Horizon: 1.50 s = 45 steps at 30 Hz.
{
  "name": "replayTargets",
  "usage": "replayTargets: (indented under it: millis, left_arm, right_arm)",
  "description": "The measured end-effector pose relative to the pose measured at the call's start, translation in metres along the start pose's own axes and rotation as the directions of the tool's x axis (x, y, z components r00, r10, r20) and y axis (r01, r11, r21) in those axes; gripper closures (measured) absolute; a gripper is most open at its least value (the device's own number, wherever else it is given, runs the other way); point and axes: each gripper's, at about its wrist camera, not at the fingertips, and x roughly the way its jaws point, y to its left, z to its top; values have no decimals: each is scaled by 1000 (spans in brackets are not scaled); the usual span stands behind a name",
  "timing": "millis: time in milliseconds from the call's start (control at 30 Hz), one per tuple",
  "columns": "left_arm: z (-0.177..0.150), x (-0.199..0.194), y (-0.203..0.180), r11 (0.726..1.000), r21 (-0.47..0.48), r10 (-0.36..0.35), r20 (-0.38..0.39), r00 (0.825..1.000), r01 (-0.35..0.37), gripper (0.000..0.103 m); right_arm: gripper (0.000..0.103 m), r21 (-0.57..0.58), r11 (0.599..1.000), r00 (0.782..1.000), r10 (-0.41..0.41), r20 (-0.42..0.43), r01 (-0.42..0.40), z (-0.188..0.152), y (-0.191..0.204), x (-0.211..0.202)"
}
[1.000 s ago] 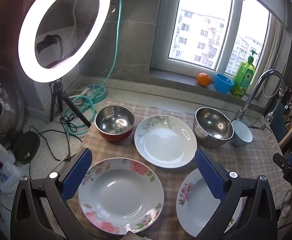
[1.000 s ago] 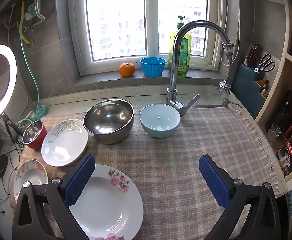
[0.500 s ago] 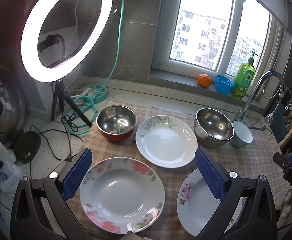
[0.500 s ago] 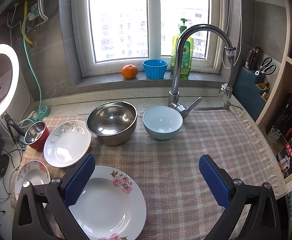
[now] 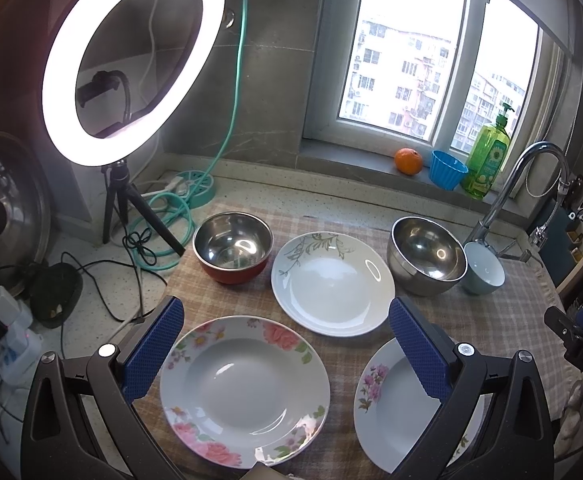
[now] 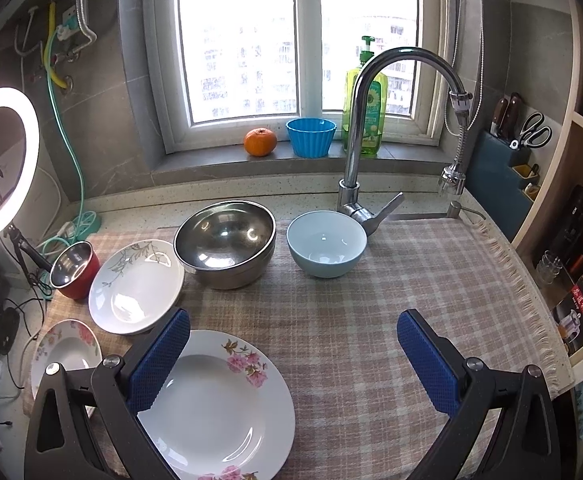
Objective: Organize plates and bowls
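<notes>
Almost no change vs. pics from 1 s and 0.5 s ago: only a very small drift of the scene to the right in both wrist views, so prob. a slight turn of both tools to the left. No dish moved, no dish touched.

Left gripper [image 5: 285, 312]: jaws fully apart, holding nothing, hovering above the rose-rim plate [image 5: 244, 390], w/o contact as far as visible. Right gripper [image 6: 294, 322]: also wide open and empty, above the checked cloth [image 6: 371, 300], left finger over the edge of the pink-flower plate [image 6: 215, 404].

Position of the task things, all single on the cloth, none stacked:
- near row: rose-rim plate on the left, pink-flower plate on the right, apart.
- far row, left to right: red bowl [image 5: 233, 246], leaf plate [image 5: 331, 284], steel bowl [image 5: 425, 256], light blue bowl [image 5: 485, 270] close by the faucet [image 6: 355, 140].
- steel bowl and light blue bowl just beside each other; touching or not, cannot tell.

Meaning for the task, as judgement: sorting not yet begun, still approach phase. Prob. next: closing on a plate rim to put plates together, bowls after. Risk: thin glazed rim, easy to slip from the pads.
</notes>
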Motion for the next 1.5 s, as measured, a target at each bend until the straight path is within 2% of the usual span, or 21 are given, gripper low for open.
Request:
replayTargets:
  millis: [1500]
  left_arm:
    - [-1,0,3,1000,-3,3,-4,1000,-3,1]
  right_arm:
    - [1,-3,1000,1000,3,-13,-3,-4,4,3]
